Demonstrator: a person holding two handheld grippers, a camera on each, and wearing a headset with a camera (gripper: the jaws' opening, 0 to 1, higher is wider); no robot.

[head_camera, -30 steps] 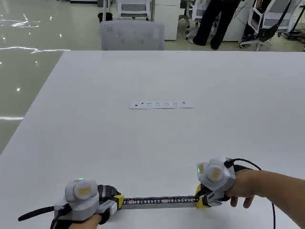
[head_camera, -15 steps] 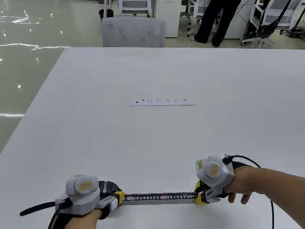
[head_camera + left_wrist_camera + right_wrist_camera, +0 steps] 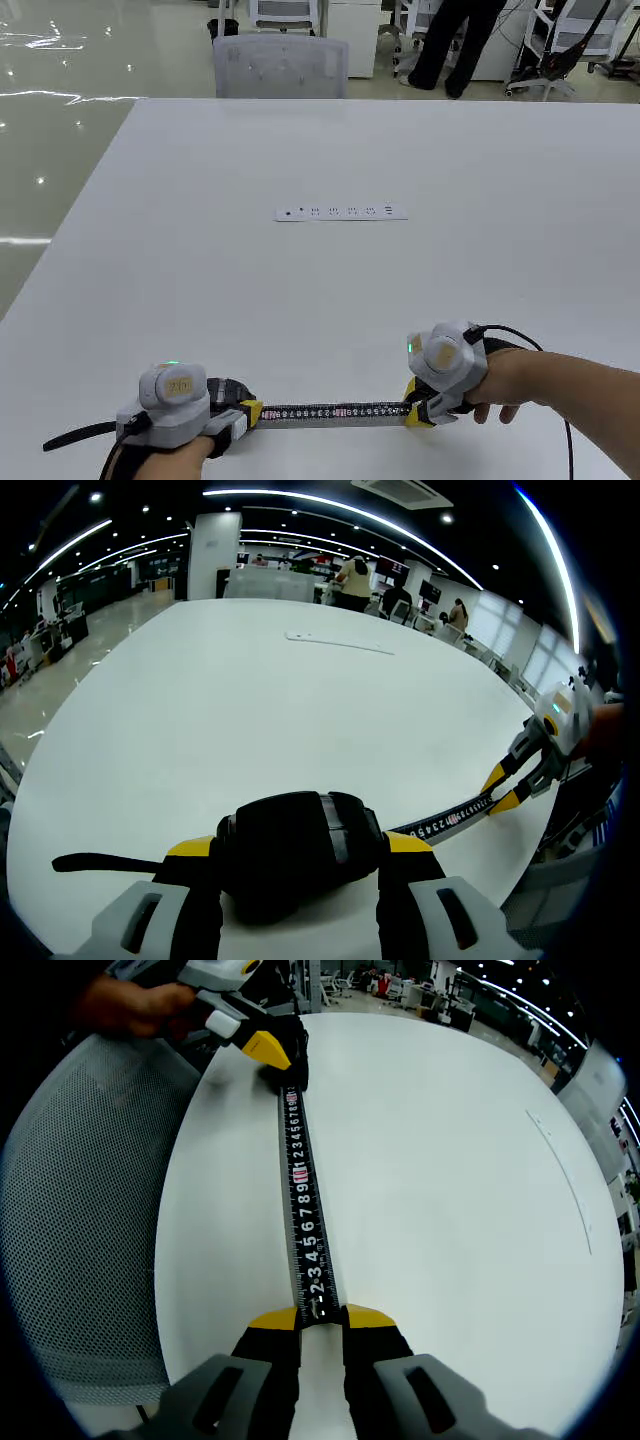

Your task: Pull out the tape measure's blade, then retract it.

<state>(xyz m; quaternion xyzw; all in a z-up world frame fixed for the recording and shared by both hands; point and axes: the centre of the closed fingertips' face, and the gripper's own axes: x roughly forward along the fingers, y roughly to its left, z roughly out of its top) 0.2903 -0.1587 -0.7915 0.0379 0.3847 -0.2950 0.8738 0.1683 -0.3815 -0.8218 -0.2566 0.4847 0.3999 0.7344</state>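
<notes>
The tape measure, a black case, sits at the near edge of the white table, clamped across its body between the yellow-tipped jaws of the left gripper, which are closed snugly on both of its sides. I judge this grip is meant to anchor the case so that it cannot slide while the tape is drawn. From the case, the blade runs straight and flat along the tabletop to the right gripper. That gripper's jaws are pressed together, pinching the blade's tip just past the first numerals. Holding it at the very end gives a clean pull in line with the case. The blade is only partly out, with a short run of numerals showing between the two grippers. Farther back, well apart from the work, a flush power strip lies mid-table, and a grey chair stands at the far edge.
</notes>
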